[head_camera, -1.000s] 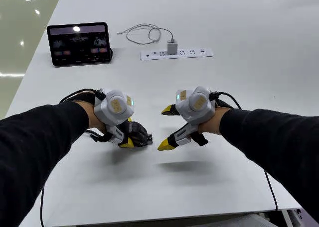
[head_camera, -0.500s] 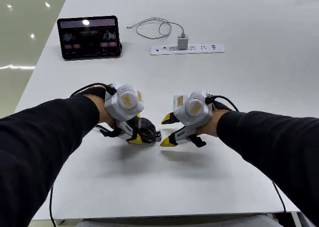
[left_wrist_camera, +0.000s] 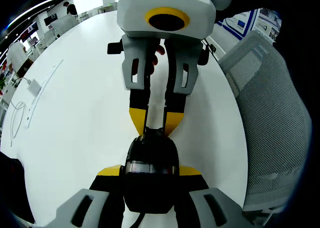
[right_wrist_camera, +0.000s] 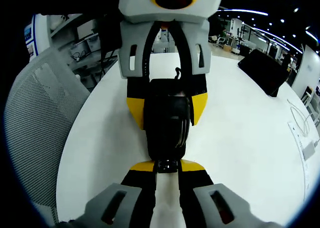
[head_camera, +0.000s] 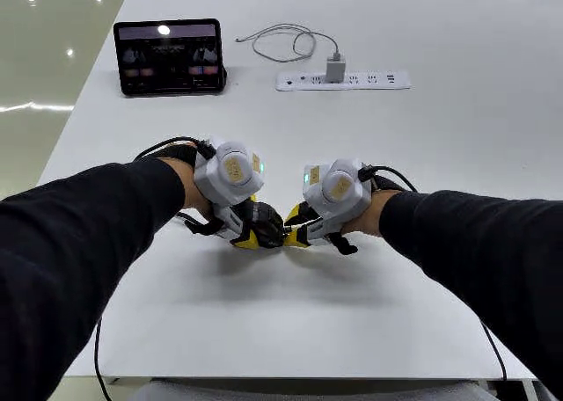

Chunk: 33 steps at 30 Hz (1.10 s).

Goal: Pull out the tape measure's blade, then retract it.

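A black tape measure sits just above the white table, and my left gripper is shut on its body. In the left gripper view the case is clamped between my own yellow-tipped fingers. My right gripper meets it nose to nose from the right. In the right gripper view the blade's end hook sits between my right gripper's narrowed jaws, with the case just beyond. No blade length is drawn out.
At the back of the table stand a dark tablet and a white power strip with a charger and a coiled cable. A grey mesh chair is beside the table's near edge.
My right gripper has moved left to the tape measure and its jaws have gone from open to shut on the blade's tip. The left gripper keeps hold of the case.
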{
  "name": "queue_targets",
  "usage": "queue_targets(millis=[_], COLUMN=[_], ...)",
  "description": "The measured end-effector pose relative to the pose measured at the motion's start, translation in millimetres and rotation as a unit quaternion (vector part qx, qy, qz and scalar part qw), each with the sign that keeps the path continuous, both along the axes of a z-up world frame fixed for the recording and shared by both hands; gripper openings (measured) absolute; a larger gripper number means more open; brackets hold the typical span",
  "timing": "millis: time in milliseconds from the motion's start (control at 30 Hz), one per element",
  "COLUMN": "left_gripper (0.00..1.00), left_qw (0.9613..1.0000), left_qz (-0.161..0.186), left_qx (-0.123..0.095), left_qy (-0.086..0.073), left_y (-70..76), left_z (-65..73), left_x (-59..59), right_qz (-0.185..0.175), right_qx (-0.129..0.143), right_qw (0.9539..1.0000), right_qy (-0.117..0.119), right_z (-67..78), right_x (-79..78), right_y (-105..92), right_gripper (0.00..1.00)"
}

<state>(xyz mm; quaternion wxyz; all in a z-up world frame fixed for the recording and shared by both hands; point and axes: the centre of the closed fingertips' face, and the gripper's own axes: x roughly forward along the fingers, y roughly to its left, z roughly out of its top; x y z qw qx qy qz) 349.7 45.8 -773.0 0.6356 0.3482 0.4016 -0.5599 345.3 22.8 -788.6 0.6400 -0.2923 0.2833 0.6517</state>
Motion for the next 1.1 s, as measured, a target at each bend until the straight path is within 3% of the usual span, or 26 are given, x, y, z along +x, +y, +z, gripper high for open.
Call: queue_targets(millis=[600,700,1100], left_gripper=[0.34,0.34,0.34], left_qw=[0.9999,1.0000,1.0000], left_qz=[0.005,0.002,0.000], left_qx=[-0.005,-0.002,-0.001], left_qy=[0.007,0.005,0.003], left_y=[0.3,-0.5,-1.6], left_z=[1.8,2.3,2.5], left_x=[-1.0,-3.1,-4.9], right_qz=[0.004,-0.005,-0.002], right_qx=[-0.028,-0.031,-0.038], right_qw=[0.9996,0.9993,0.9991], right_qy=[0.003,0.020,0.018], right_z=[-2.3,-1.8,-3.3], right_x=[-0.7,-1.6,-4.8], right_y=[-10.8,-17.6,-11.2], right_gripper=[0.09,0.09,0.12])
